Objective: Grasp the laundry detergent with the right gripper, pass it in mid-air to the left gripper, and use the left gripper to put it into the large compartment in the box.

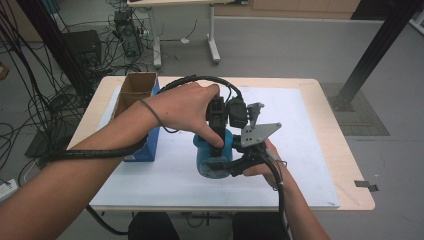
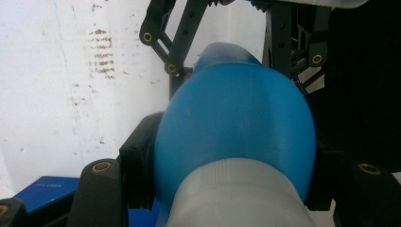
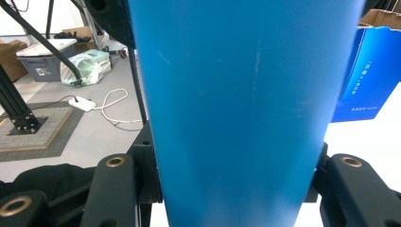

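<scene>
High view, near to far: my right gripper (image 1: 239,165) comes in low from the near right and has its jaws clamped on the lower body of the blue bottle (image 1: 212,152), which sits at the middle of the white mat (image 1: 300,165). From above, my left gripper (image 1: 220,131) reaches over with its jaws closed on the bottle's upper part.

Right gripper view: the bottle's blue wall (image 3: 246,109) stands straight between the two black jaws, pressed on both sides. Grip looks square, not skewed.

Left gripper view: jaws hug the rounded blue shoulder (image 2: 236,123) just above a pale ribbed band (image 2: 236,198), likely the cap or collar. Beyond it, the right gripper's linkage (image 2: 179,42) is just behind the bottle.

Judgement: the step in hand looks like twisting the top against the held body. To do it well I'd keep the right grip firm and still as the anchor, turn the left about the bottle's own axis without tilting, and watch that the left jaws bite on the ribbed part rather than slide on the smooth dome. The two grippers are close; I'd leave room so the linkages don't clash.

Far left on the mat, touching nothing in play: a blue box (image 1: 145,135) with an open cardboard top.
</scene>
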The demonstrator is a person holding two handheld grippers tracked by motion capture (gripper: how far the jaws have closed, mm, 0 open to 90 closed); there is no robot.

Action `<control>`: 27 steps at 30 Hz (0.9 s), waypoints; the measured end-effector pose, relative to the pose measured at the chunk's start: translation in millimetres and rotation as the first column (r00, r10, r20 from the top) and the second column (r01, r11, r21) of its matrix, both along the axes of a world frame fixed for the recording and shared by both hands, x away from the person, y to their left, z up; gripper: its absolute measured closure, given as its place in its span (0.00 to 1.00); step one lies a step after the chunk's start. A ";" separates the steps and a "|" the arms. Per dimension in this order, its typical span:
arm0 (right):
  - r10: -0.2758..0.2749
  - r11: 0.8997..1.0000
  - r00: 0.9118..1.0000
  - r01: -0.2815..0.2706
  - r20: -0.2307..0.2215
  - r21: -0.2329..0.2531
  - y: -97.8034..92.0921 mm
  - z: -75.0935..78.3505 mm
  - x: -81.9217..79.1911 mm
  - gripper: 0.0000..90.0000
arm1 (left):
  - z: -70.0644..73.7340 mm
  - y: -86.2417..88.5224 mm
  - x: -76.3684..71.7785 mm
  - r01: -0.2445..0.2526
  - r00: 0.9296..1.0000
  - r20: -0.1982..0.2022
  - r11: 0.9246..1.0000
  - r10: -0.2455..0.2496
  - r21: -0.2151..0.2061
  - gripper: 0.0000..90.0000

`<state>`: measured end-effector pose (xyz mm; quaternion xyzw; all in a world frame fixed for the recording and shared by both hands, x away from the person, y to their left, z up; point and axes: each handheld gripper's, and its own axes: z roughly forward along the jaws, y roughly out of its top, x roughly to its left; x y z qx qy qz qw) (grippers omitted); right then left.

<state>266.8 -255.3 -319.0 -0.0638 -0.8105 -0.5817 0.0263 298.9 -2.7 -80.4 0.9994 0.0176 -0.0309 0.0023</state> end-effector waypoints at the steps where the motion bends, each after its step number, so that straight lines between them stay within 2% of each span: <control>1: 0.000 1.000 1.000 0.000 0.000 0.004 -0.3 -0.4 0.0 0.49 | 0.2 -0.2 0.5 -0.004 1.000 -0.002 1.000 0.004 0.002 0.41; 27: 0.001 1.000 1.000 -0.001 -0.003 0.028 -2.2 -2.9 1.0 0.49 | 3.8 -1.5 1.8 -0.021 1.000 -0.007 1.000 0.021 0.003 0.41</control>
